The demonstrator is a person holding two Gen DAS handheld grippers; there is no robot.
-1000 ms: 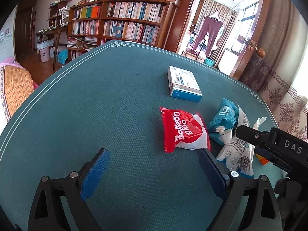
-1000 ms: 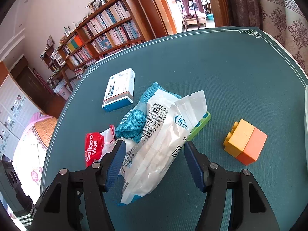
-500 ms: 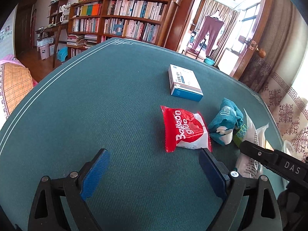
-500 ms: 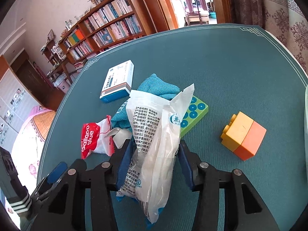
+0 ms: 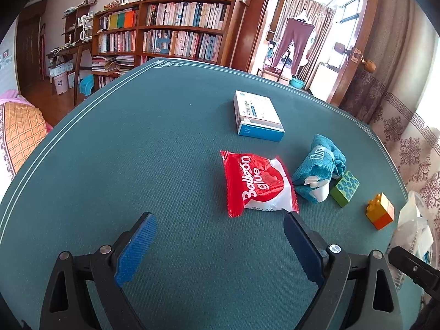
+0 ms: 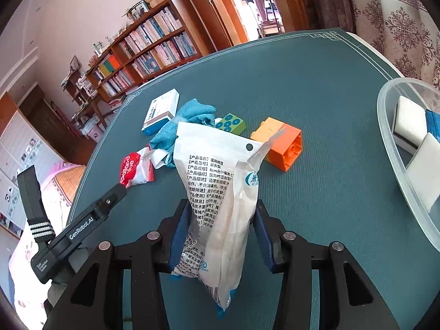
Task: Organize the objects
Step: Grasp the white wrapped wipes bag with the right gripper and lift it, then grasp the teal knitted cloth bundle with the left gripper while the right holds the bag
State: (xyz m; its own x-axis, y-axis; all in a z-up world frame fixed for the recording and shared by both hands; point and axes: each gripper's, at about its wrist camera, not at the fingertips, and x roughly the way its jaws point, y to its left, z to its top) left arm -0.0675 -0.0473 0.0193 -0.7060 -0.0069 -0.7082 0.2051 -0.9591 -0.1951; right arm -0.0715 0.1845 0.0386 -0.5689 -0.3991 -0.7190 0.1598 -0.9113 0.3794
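My right gripper (image 6: 222, 231) is shut on a white plastic bag of cotton swabs (image 6: 220, 192) and holds it lifted above the green table. The bag also shows at the right edge of the left wrist view (image 5: 412, 228). My left gripper (image 5: 217, 242) is open and empty, just short of a red "Balloon glue" packet (image 5: 255, 184). A teal cloth (image 5: 319, 170), a green block (image 5: 345, 188), a yellow-orange block (image 5: 381, 211) and a white-blue box (image 5: 257, 115) lie on the table.
A clear plastic bin (image 6: 398, 148) holding white and blue sponges (image 6: 412, 126) stands at the right edge of the right wrist view. The left gripper's body (image 6: 82, 225) shows at the left there. A bookshelf (image 5: 165, 35) stands behind the table.
My right gripper closed on the white bag, lifted it off the pile and moved it right toward the bin. The green block is uncovered. The left gripper stayed still.
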